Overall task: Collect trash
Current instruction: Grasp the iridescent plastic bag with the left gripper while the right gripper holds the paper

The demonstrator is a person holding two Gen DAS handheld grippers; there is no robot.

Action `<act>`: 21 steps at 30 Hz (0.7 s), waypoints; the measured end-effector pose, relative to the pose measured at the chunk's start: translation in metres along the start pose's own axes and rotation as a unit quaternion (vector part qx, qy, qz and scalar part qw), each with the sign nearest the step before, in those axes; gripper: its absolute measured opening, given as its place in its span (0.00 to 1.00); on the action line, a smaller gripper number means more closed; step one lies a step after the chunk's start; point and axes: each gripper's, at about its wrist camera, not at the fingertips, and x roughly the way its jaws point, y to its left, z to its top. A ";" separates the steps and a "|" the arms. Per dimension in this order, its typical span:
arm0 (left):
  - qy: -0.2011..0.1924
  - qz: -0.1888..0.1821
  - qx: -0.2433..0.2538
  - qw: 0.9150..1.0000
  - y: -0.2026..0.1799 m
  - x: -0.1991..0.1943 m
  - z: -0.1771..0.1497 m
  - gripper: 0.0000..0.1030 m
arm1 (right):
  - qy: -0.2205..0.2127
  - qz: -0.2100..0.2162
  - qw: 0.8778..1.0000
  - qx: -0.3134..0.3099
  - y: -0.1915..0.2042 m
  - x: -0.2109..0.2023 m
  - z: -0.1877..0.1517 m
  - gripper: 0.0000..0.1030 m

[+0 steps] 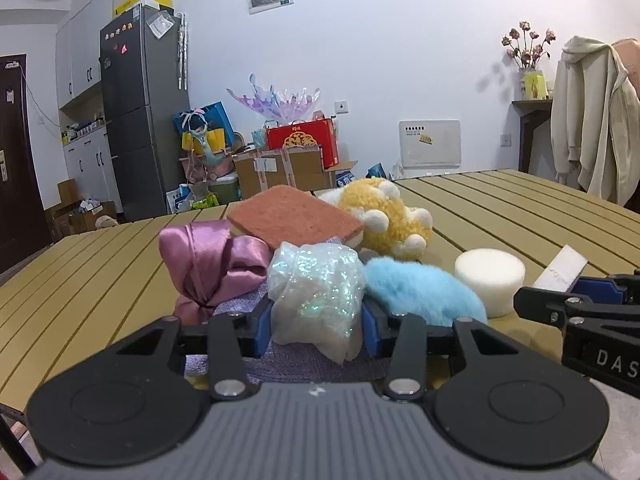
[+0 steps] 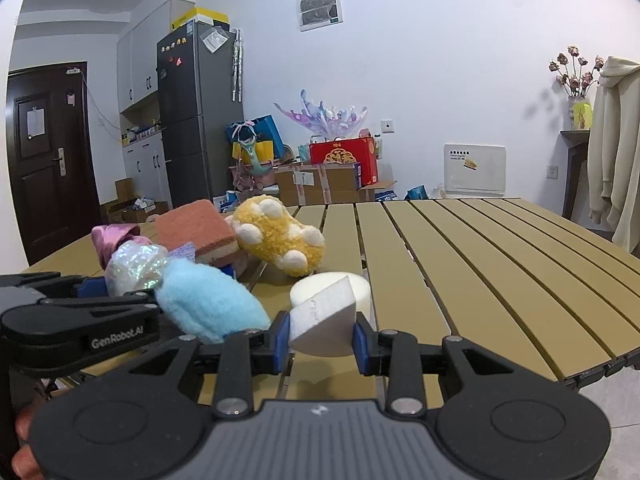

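Observation:
My left gripper [image 1: 316, 330] is shut on a crumpled iridescent wrapper [image 1: 316, 292], above a purple cloth [image 1: 280, 364]. My right gripper [image 2: 320, 340] is shut on a white foam wedge [image 2: 322, 320], just in front of a white foam cylinder [image 2: 360, 286]. In the left wrist view the right gripper [image 1: 576, 304] shows at the right edge with the wedge [image 1: 560, 270]. A blue fluffy piece [image 1: 420, 292] lies between the two grippers and also shows in the right wrist view [image 2: 208, 304]. The left gripper [image 2: 88, 304] shows at the left of the right wrist view.
On the slatted table [image 2: 480, 260] lie a pink satin bow [image 1: 204, 260], an orange sponge [image 1: 292, 216] and a yellow plush toy [image 1: 388, 216]. Boxes [image 1: 280, 168], a fridge [image 1: 140, 108] and a hanging coat [image 1: 592, 120] stand beyond the table.

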 end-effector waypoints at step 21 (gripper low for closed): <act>-0.012 0.012 -0.001 1.000 0.010 -0.022 0.002 0.43 | -0.001 0.030 1.000 -0.006 0.014 -0.006 -0.003 0.30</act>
